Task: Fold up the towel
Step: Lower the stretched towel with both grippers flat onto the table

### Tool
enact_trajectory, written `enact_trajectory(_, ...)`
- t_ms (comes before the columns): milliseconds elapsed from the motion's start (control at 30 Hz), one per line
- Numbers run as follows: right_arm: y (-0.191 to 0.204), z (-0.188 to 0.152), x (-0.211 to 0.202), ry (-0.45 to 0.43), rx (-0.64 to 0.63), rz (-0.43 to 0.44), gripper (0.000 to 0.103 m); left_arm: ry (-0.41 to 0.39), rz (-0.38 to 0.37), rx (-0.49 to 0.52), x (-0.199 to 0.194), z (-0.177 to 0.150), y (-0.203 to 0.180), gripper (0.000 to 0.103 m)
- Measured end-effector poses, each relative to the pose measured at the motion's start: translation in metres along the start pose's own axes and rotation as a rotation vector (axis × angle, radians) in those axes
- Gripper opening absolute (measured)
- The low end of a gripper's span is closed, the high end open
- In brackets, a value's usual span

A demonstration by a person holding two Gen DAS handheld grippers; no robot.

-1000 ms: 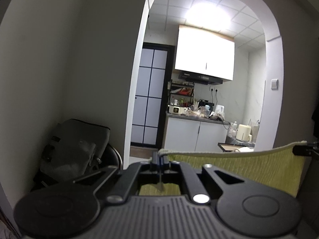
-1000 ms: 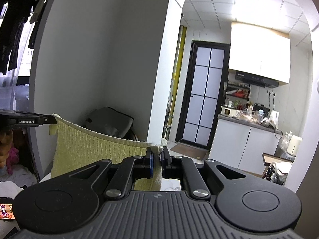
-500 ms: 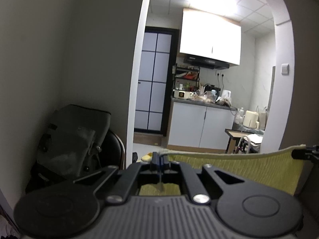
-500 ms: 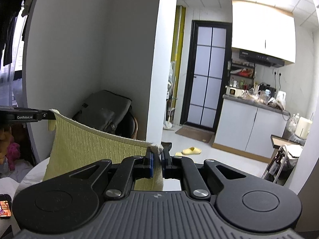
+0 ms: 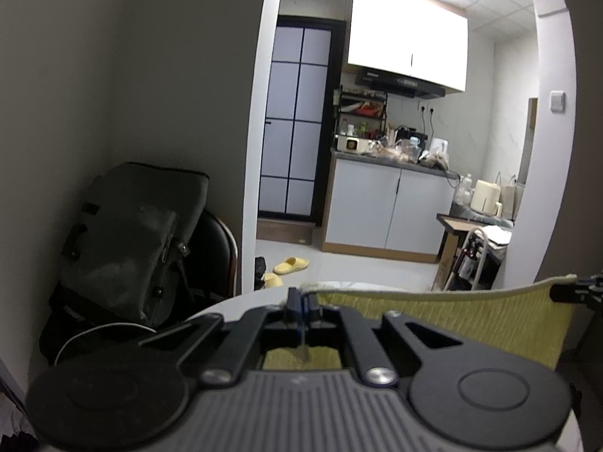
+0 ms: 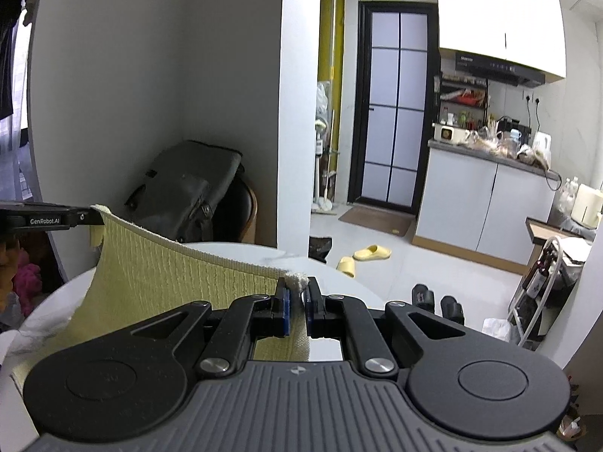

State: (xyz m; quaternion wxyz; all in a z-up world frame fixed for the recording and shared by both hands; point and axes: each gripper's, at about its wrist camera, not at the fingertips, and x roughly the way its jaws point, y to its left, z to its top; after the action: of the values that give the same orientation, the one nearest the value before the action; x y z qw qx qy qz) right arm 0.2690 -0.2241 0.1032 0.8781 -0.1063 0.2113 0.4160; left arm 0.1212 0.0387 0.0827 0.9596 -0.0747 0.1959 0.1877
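A pale yellow ribbed towel hangs stretched between my two grippers above a round white table. My left gripper is shut on one top corner. My right gripper is shut on the other top corner. In the right wrist view the towel runs left to the other gripper's black fingers, and its lower part drapes onto the table. In the left wrist view the right gripper's tip shows at the far right edge.
A dark chair with a grey bag stands behind the table against the wall. Through the arch lie a kitchen counter, yellow slippers and black slippers on the floor, and a small cart at right.
Both grippers have tilted or moved downward with the towel held taut; the table and floor have come into view below. Both stay shut on the corners.
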Motion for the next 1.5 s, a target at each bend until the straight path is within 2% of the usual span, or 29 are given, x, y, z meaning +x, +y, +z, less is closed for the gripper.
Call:
enact_trajectory(533, -0.018, -0.029, 0.062, 0.088, 0.045, 0.033, 0.009, 0.126, 0.04, 0.016, 0.075, -0.025, 0.009, 0.002)
enact_trajectory(867, -0.026, -0.043, 0.09, 0.12, 0.046, 0.038, 0.009, 0.158, 0.052, 0.041, 0.106, -0.032, 0.011, 0.002)
enact_trajectory(933, -0.027, -0.045, 0.095, 0.128, 0.047, 0.03, 0.009, 0.174, 0.054, 0.047, 0.113, -0.033, 0.011, 0.004)
enact_trajectory(967, -0.027, -0.046, 0.097, 0.133, 0.043, 0.02, 0.01, 0.181, 0.058, 0.052, 0.116, -0.034, 0.011, 0.008)
enact_trajectory(1033, -0.026, -0.046, 0.1, 0.142, 0.034, 0.0, 0.012, 0.189, 0.071, 0.059, 0.119, -0.033, 0.011, 0.01)
enact_trajectory(1100, -0.024, -0.045, 0.103, 0.148, 0.026, -0.024, 0.021, 0.192, 0.08, 0.064, 0.121, -0.033, 0.012, 0.01)
enact_trajectory(1167, -0.022, -0.045, 0.106, 0.143, 0.009, -0.063, 0.039, 0.205, 0.083, 0.068, 0.123, -0.034, 0.013, 0.012)
enact_trajectory(1233, -0.019, -0.044, 0.104, 0.136, -0.01, -0.098, 0.045, 0.21, 0.084, 0.071, 0.122, -0.035, 0.013, 0.015)
enact_trajectory(1367, -0.015, -0.041, 0.099, 0.126, -0.03, -0.129, 0.051, 0.214, 0.086, 0.078, 0.117, -0.038, 0.014, 0.016)
enact_trajectory(1500, -0.006, -0.039, 0.095, 0.134, -0.053, -0.133, 0.051, 0.209, 0.095, 0.067, 0.108, -0.038, 0.018, 0.021)
